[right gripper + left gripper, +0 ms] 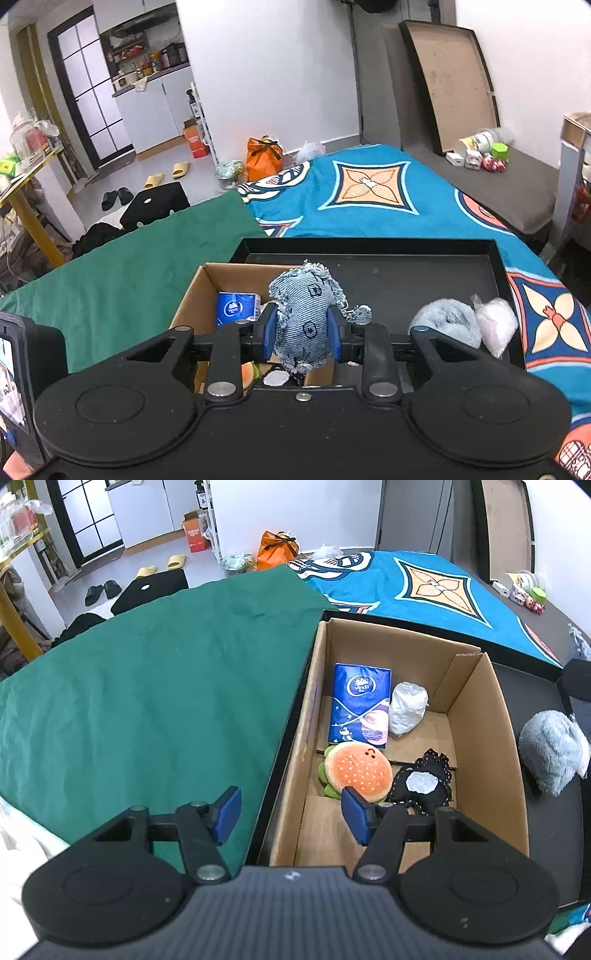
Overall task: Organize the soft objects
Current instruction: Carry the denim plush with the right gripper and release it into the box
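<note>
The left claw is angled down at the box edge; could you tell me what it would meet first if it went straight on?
Probably the near left wall of the cardboard box, which lies between the open left claw's fingers; depth is unclear.

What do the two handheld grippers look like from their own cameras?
Both match: the left gripper and right gripper have matte black bodies with ribbed tops, two round black discs, silver pivot bolts on black linkage bars, and blue pads on the fingers. No cables or sleeves show.
</note>
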The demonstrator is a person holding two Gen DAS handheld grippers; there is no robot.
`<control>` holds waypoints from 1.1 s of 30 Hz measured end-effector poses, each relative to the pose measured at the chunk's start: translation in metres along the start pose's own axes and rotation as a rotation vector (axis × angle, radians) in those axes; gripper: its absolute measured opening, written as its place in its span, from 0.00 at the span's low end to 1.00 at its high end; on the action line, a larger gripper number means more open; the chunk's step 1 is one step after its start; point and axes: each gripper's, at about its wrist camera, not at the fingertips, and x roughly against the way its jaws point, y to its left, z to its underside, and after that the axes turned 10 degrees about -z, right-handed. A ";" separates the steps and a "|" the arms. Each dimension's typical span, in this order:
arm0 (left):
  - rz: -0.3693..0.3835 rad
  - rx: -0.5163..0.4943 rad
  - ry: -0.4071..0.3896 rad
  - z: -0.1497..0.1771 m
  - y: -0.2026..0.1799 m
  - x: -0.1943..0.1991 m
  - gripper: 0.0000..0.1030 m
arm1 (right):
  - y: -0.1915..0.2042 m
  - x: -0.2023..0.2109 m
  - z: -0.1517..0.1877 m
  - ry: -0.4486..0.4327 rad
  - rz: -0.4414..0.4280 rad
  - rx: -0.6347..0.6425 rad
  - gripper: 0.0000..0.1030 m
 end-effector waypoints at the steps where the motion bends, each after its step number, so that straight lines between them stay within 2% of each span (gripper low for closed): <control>1: -0.001 0.004 0.002 -0.001 0.001 -0.001 0.56 | 0.001 -0.001 -0.001 0.001 -0.001 0.001 0.27; 6: 0.022 0.020 0.026 -0.002 0.004 -0.007 0.44 | 0.012 -0.008 -0.004 0.012 -0.003 0.021 0.27; 10: 0.025 0.044 0.040 -0.002 0.008 -0.012 0.22 | 0.017 -0.010 -0.010 0.015 -0.002 0.044 0.27; 13: 0.046 0.067 0.040 -0.003 0.012 -0.014 0.13 | 0.021 -0.013 -0.014 0.016 0.003 0.060 0.27; 19: 0.060 0.077 0.025 -0.002 0.014 -0.012 0.12 | 0.027 -0.016 -0.019 0.004 -0.001 0.071 0.28; 21: 0.066 0.082 0.024 -0.002 0.015 -0.012 0.12 | 0.029 -0.016 -0.020 -0.003 -0.002 0.079 0.33; 22: 0.068 0.082 0.023 -0.002 0.015 -0.012 0.12 | 0.030 -0.016 -0.022 -0.006 0.006 0.078 0.37; 23: 0.068 0.081 0.022 -0.002 0.015 -0.011 0.12 | 0.029 -0.015 -0.022 -0.014 0.011 0.069 0.53; 24: 0.071 0.082 0.022 -0.002 0.015 -0.011 0.12 | 0.027 -0.012 -0.022 -0.030 0.005 0.057 0.60; 27: 0.079 0.089 0.020 -0.002 0.017 -0.009 0.12 | 0.020 -0.008 -0.023 -0.041 -0.014 0.035 0.60; 33: 0.072 0.068 -0.001 -0.001 0.014 -0.005 0.12 | 0.000 -0.002 -0.017 -0.031 0.032 -0.009 0.60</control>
